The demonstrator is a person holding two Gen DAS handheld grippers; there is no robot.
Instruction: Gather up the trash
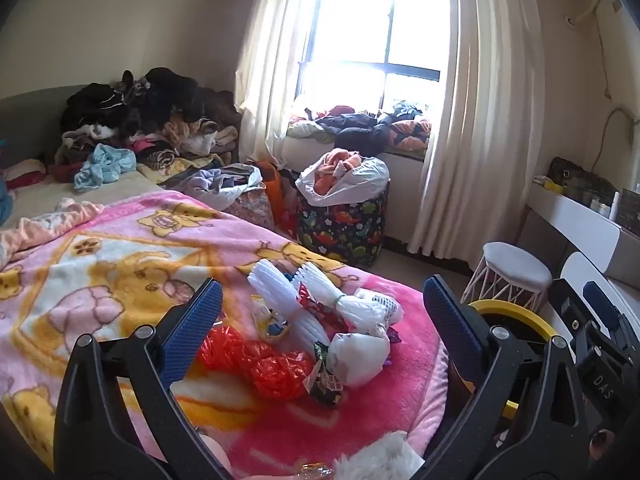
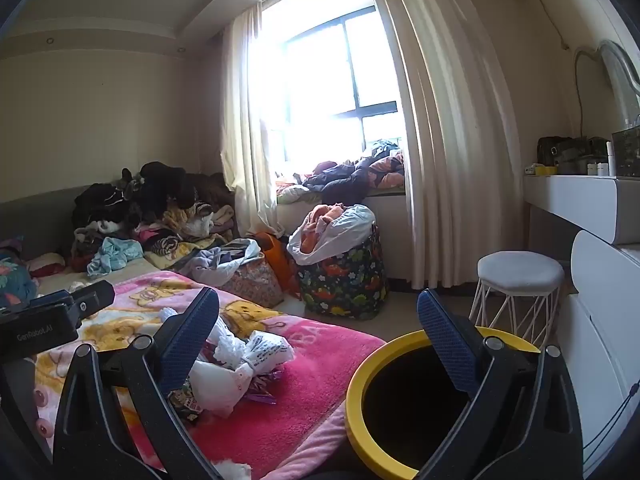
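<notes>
Pink cartoon blanket [image 1: 120, 264] on which the trash pile [image 1: 320, 340] is heaped, just beside the yellow-rimmed bin [image 2: 360, 392]; left gripper [image 1: 322, 312] and right gripper [image 2: 318, 320] are both held wide and empty, apparently ready for transfer to the bin.

The left tool [image 1: 322, 312] is held out level, its two black arms spread in a wide V and the blue ribbed pads [image 1: 191, 330] standing far apart with nothing between them. The right tool [image 2: 318, 320] sits just beside it, to its right, in the same pose: jaws wide, blue pads [image 2: 442, 344] apart, gripping nothing. From the right wrist camera, the left tool's black body shows at the left edge.
</notes>
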